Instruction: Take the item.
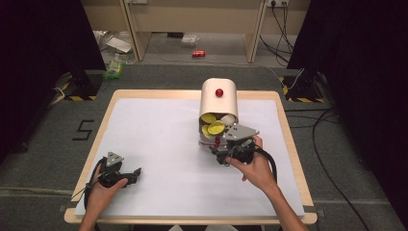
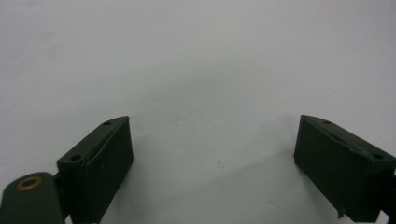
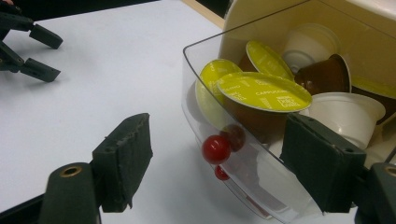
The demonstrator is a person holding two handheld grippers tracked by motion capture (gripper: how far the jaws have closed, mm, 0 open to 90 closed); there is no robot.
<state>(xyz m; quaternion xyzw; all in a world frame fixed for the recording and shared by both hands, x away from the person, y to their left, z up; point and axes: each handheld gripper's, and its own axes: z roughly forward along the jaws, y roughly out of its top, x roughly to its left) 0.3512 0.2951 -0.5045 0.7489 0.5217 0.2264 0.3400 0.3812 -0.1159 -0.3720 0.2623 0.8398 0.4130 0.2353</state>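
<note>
Clear drawer (image 3: 261, 186) of the pod bin (image 1: 219, 98) hangs open, mid table toward the far edge. My right gripper (image 3: 224, 161) sits spread around its red knob (image 3: 216, 149), not pinching. Next: close on knob. Left gripper (image 2: 212, 163) spread, empty, near corner.

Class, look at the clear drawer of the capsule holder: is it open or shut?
Open: the clear drawer tilts out of the cream holder, exposing the capsules.

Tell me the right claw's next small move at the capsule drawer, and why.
Probably ease the right claw forward so its jaws straddle the red knob, then close. The jaws stand open with the knob between them but untouched, and the clear drawer of coffee capsules is pulled out.
</note>
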